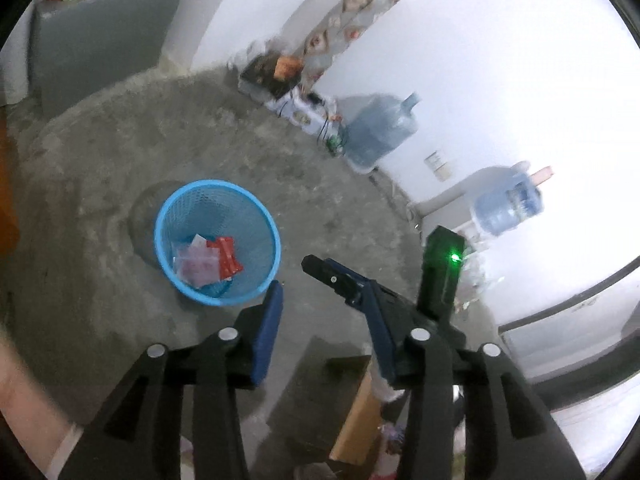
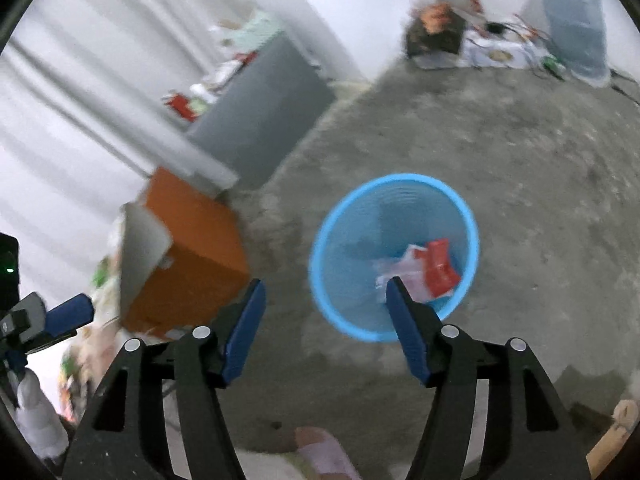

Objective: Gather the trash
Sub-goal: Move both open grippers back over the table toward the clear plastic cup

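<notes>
A blue mesh waste basket (image 1: 256, 216) stands on the concrete floor. It holds a red wrapper (image 1: 227, 258) and a pinkish-white wrapper (image 1: 197, 265). My left gripper (image 1: 324, 292) is open and empty, to the right of the basket and above the floor. The right gripper (image 1: 332, 278) shows in the left wrist view just beyond my right finger. In the right wrist view my right gripper (image 2: 325, 292) is open and empty, just in front of the basket (image 2: 332, 220), with the red wrapper (image 2: 440, 266) inside. The left gripper (image 2: 60, 316) shows at the left edge.
An orange box (image 2: 192, 248) and a grey cabinet (image 2: 260, 116) stand left of the basket. Two water jugs (image 1: 380, 128) (image 1: 506, 204) and boxes (image 1: 276, 72) stand along the white wall. A wooden stick (image 1: 358, 420) lies below my left gripper. More litter (image 2: 324, 452) lies near the bottom.
</notes>
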`<state>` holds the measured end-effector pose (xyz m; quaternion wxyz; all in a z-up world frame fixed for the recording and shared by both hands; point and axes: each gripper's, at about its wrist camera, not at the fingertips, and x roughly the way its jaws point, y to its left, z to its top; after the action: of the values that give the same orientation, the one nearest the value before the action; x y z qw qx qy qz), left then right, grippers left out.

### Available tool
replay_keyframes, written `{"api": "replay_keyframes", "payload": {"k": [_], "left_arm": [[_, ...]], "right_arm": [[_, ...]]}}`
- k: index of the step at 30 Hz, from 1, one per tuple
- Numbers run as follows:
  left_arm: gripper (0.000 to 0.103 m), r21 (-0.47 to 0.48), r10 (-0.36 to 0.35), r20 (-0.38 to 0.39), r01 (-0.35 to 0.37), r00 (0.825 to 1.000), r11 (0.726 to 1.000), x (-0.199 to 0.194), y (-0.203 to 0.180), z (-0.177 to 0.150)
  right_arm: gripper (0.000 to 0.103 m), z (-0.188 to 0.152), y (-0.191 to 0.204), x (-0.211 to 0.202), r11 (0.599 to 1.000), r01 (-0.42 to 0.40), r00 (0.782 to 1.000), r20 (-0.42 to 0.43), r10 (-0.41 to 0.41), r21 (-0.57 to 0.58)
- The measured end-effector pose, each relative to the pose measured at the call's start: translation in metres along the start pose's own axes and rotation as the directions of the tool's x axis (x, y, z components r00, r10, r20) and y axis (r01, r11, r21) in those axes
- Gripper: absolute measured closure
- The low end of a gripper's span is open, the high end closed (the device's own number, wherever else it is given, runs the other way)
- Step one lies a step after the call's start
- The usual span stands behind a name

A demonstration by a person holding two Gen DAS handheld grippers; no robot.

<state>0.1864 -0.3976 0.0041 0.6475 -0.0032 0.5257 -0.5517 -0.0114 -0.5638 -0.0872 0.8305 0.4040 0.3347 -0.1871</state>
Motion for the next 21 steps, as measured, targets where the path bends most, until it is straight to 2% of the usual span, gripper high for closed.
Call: {"api": "replay_keyframes", "payload": {"k": [3, 5, 7, 9, 13, 15, 17, 19, 21], "left_arm": [[0.059, 0.014, 0.034, 0.080, -0.035, 0.996, 0.999, -0.050, -0.004, -0.029], [0.058, 0.042, 0.100, 0.161, -0.108, 0.982, 0.993, -0.088, -0.004, -0.055], [0.057, 0.050, 0.182, 0.241, -0.199, 0.953, 0.979, -0.121, -0.002, -0.082], [0.057, 0.019, 0.234, 0.282, -0.249, 0.930, 0.968, -0.148, 0.007, -0.108], [0.057, -0.065, 0.301, 0.347, -0.297, 0.888, 0.953, -0.197, 0.030, -0.153], [0.057, -0.114, 0.331, 0.378, -0.312, 0.865, 0.943, -0.223, 0.045, -0.172], [0.057, -0.156, 0.372, 0.413, -0.338, 0.831, 0.928, -0.255, 0.058, -0.191], [0.057, -0.187, 0.413, 0.438, -0.369, 0.798, 0.910, -0.285, 0.066, -0.205], [0.056, -0.228, 0.463, 0.471, -0.403, 0.750, 0.886, -0.326, 0.078, -0.213]], "right_arm": [[0.042, -0.005, 0.031, -0.022, 0.997, -0.060, 0.998, -0.014, 0.059, -0.050], [0.042, -0.005, 0.047, -0.031, 0.993, -0.098, 0.995, -0.010, 0.098, -0.065], [0.041, -0.006, 0.069, -0.044, 0.984, -0.154, 0.988, -0.001, 0.155, -0.087], [0.039, -0.007, 0.089, -0.048, 0.974, -0.201, 0.980, -0.014, 0.201, -0.104], [0.039, -0.017, 0.139, -0.044, 0.951, -0.251, 0.967, -0.090, 0.239, -0.179], [0.039, -0.026, 0.170, -0.038, 0.936, -0.279, 0.957, -0.140, 0.253, -0.214], [0.039, -0.038, 0.200, -0.029, 0.913, -0.321, 0.940, -0.201, 0.275, -0.251], [0.039, -0.048, 0.223, -0.022, 0.900, -0.336, 0.932, -0.237, 0.275, -0.277], [0.039, -0.061, 0.248, -0.011, 0.881, -0.367, 0.915, -0.288, 0.283, -0.299]]}}
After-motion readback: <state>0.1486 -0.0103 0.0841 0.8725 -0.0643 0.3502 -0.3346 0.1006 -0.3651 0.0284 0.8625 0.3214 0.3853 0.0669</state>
